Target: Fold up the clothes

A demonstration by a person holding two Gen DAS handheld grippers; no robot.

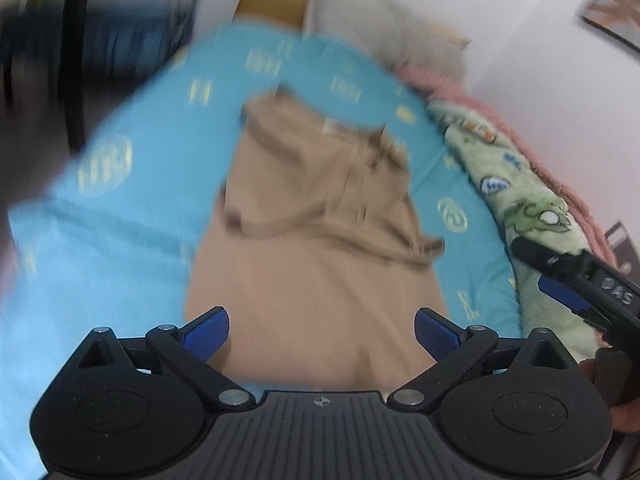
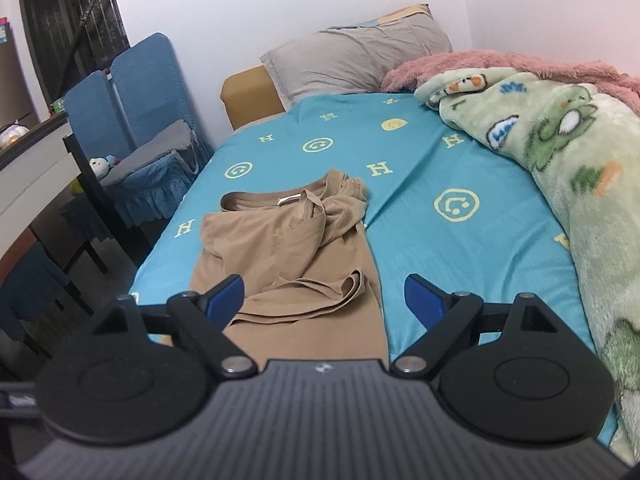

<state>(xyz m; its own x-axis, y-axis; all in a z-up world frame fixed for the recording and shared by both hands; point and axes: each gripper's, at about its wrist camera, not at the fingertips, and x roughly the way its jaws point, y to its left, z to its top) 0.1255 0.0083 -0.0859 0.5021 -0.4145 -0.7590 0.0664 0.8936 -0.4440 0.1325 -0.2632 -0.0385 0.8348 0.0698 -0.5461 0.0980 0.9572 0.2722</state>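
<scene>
Left tool open over blurred tan shirt, right view shows pillow

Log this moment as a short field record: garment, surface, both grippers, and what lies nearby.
garment: tan shirt, partly folded, sleeves bunched on top
surface: blue bedsheet with smiley and H prints
left gripper: open, empty, above the shirt's lower part; view blurred
right gripper: open, empty, over the shirt's right edge
nearby: green cartoon blanket on the right, grey pillow at the head
</scene>
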